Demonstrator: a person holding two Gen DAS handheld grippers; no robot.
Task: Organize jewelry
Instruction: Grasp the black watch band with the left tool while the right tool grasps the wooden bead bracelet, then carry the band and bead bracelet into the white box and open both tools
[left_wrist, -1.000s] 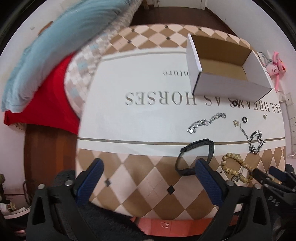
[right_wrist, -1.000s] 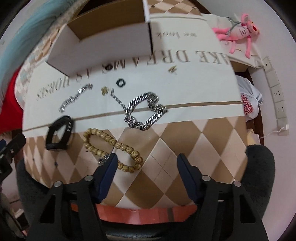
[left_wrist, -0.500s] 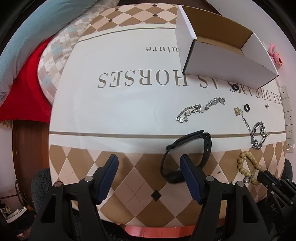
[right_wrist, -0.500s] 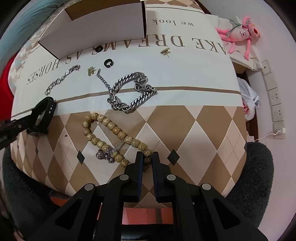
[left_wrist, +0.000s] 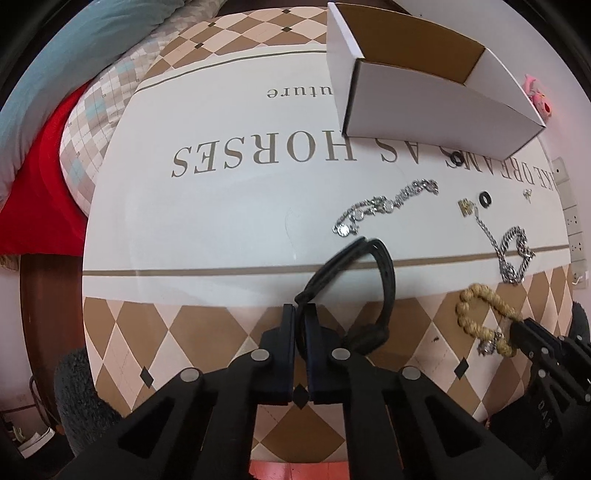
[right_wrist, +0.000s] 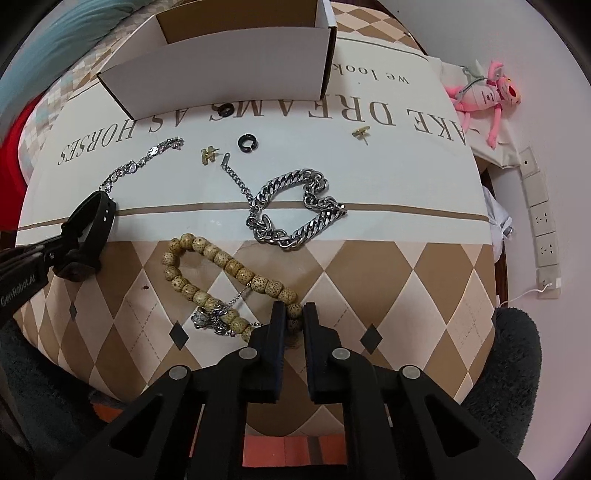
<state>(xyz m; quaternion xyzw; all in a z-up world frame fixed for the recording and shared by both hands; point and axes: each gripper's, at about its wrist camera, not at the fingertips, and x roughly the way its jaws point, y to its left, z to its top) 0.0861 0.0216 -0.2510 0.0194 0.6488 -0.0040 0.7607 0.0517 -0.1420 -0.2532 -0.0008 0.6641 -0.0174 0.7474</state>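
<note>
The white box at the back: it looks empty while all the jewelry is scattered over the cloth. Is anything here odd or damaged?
Nothing looks damaged. The white box shows no jewelry inside, and pieces lie loose on the cloth: the chunky silver chain in a heap, one gold earring well apart from the other gold earring.

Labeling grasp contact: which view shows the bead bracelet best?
Right wrist view. The bead bracelet lies whole and close, its near end pinched by the right gripper, with a silver charm on it. The left wrist view shows it small at the right edge, its far end hidden behind that gripper.
</note>
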